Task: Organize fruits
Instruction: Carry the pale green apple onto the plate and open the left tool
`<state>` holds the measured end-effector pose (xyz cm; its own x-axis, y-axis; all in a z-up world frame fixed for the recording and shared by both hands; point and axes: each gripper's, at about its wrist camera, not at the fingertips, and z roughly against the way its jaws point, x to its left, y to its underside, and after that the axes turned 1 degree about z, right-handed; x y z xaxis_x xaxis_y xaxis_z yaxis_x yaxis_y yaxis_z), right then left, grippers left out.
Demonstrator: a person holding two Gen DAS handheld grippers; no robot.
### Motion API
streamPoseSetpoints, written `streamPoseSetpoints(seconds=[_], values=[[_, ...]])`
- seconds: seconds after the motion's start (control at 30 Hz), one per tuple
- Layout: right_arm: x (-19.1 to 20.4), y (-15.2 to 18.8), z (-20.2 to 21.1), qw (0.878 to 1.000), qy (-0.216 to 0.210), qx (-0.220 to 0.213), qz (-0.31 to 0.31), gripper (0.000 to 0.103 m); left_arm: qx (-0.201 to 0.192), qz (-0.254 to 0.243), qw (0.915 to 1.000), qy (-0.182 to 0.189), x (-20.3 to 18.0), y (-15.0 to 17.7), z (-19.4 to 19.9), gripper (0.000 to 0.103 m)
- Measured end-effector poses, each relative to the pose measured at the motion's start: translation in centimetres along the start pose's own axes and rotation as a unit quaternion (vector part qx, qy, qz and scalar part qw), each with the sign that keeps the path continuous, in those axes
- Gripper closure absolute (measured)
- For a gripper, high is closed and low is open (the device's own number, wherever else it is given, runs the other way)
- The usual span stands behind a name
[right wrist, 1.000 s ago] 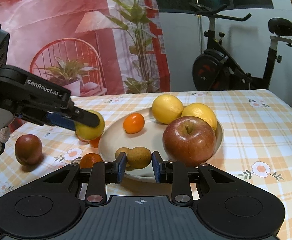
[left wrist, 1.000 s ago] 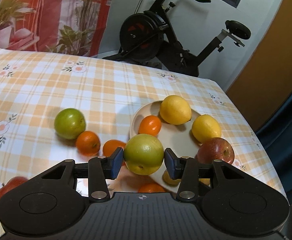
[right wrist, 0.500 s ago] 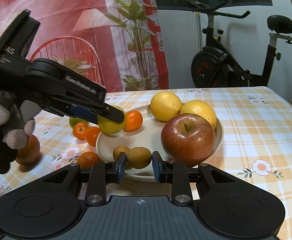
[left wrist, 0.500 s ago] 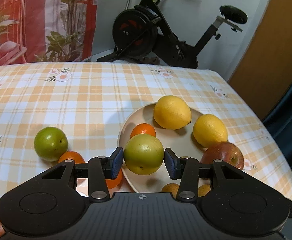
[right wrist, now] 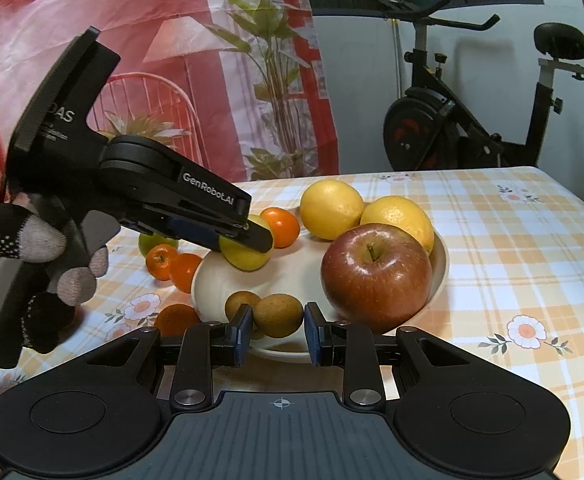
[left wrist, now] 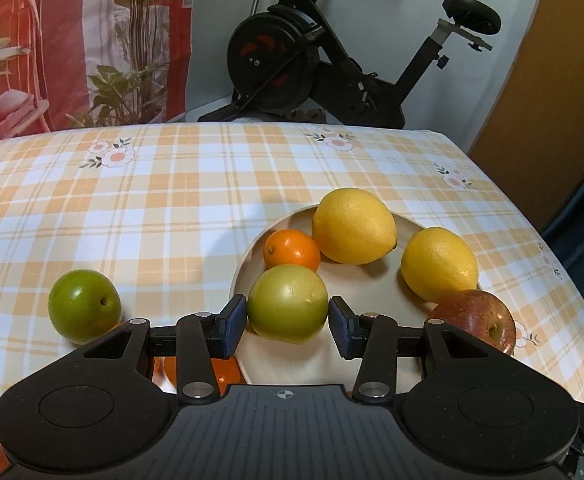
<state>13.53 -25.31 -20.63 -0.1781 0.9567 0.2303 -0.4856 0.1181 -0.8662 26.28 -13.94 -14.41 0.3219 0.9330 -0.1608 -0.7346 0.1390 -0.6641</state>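
Over the plate (left wrist: 252,272), the left gripper (left wrist: 288,322) is gripping a yellow-green fruit (left wrist: 287,303) beside an orange (left wrist: 291,249), while the right gripper (right wrist: 278,332) is clamping a kiwi (right wrist: 278,315) at the near rim.

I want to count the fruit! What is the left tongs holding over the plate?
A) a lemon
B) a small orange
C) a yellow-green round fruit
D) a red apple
C: the left tongs are clamped on a yellow-green round fruit just above the plate, beside the small orange.
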Motion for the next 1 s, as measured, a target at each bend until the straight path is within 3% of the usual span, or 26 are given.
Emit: streamPoseSetpoints(seconds=[0.57,1.0], values=[[0.2,0.0,-0.4,1.000,0.001,0.007,0.002,0.075,0.000,-0.003,1.0000,0.000,0.0,0.1,0.0,0.055],[0.1,0.1,-0.2,1.000,0.000,-0.001,0.002,0.073,-0.030,-0.003,0.9995,0.003,1.0,0.6,3.6,0.055]])
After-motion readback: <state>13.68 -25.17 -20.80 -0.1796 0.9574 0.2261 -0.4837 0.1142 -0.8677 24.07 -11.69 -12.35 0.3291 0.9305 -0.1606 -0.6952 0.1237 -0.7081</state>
